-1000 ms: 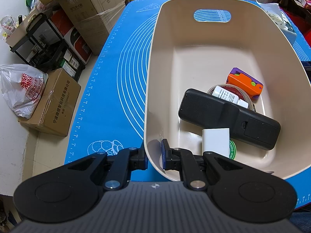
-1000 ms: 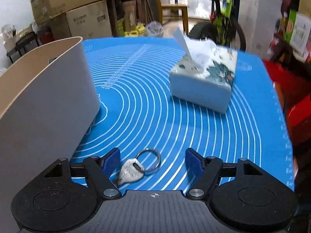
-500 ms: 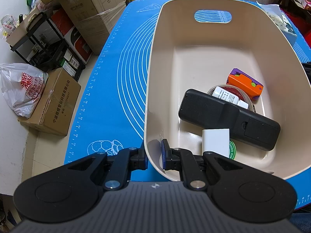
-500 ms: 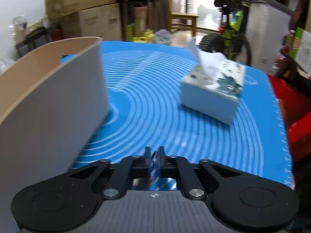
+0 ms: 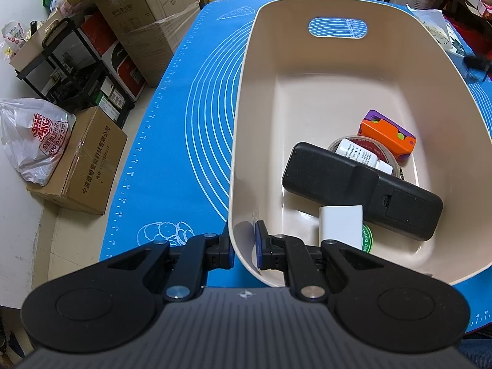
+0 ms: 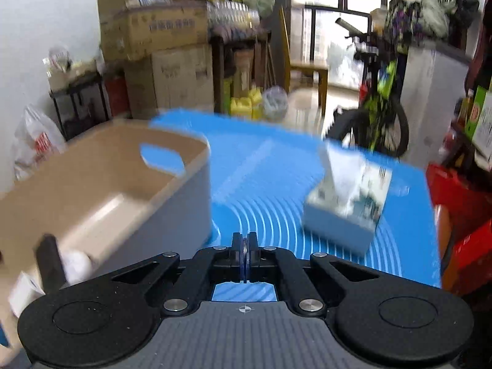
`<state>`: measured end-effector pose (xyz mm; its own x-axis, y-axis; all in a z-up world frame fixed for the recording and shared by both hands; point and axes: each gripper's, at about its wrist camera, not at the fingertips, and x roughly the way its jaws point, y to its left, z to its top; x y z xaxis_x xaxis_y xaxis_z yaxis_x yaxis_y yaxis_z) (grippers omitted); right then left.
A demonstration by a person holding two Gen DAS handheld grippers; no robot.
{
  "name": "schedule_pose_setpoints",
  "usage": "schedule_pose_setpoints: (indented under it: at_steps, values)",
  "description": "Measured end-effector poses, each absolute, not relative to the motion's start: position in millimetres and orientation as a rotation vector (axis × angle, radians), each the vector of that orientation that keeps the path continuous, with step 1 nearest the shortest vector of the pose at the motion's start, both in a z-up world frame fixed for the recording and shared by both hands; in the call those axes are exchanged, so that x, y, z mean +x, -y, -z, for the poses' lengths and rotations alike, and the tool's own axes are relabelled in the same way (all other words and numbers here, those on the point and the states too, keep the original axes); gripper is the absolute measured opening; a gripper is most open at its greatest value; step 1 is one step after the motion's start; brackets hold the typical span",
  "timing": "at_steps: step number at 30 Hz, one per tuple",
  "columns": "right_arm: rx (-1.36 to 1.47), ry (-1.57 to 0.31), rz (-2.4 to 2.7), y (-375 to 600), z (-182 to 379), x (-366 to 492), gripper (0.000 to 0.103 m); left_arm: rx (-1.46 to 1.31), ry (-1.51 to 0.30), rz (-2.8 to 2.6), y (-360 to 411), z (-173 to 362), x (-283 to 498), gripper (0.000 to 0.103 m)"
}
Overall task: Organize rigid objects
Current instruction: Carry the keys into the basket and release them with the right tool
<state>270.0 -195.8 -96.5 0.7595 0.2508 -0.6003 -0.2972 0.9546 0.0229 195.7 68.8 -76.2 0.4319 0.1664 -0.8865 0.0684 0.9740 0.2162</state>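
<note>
The right gripper point(image 6: 245, 246) was clamped on the key ring point(image 6: 244, 247), pinched between its fingertips above the mat point(image 6: 270, 160); the left gripper point(image 5: 244, 246) gripped the bin point(image 5: 243, 129) wall.

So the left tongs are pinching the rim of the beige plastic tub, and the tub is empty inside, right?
Not quite. The left tongs do pinch the beige plastic tub by its rim, but it is not empty: the left wrist view shows a long black remote, an orange and purple block and other small things inside.
</note>
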Motion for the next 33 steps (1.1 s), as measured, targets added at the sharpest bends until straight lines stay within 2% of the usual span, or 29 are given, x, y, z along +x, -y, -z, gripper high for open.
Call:
schedule_pose_setpoints:
  at_steps: [9, 13, 25, 33]
  values:
    - [-0.04, -0.429, -0.38, 175, 23, 236, 0.012, 0.232, -1.126, -0.063, -69, 76, 196, 0.014]
    - [-0.025, -0.419, -0.456, 151, 7, 227, 0.012, 0.232, -1.125, -0.063, -69, 76, 196, 0.014]
    - [-0.043, -0.61, -0.536, 78, 45, 224, 0.012, 0.229, -1.124, -0.066, -70, 75, 196, 0.014]
    - [-0.06, -0.729, -0.518, 62, 73, 227, 0.012, 0.226, -1.124, -0.066, -70, 73, 196, 0.014]
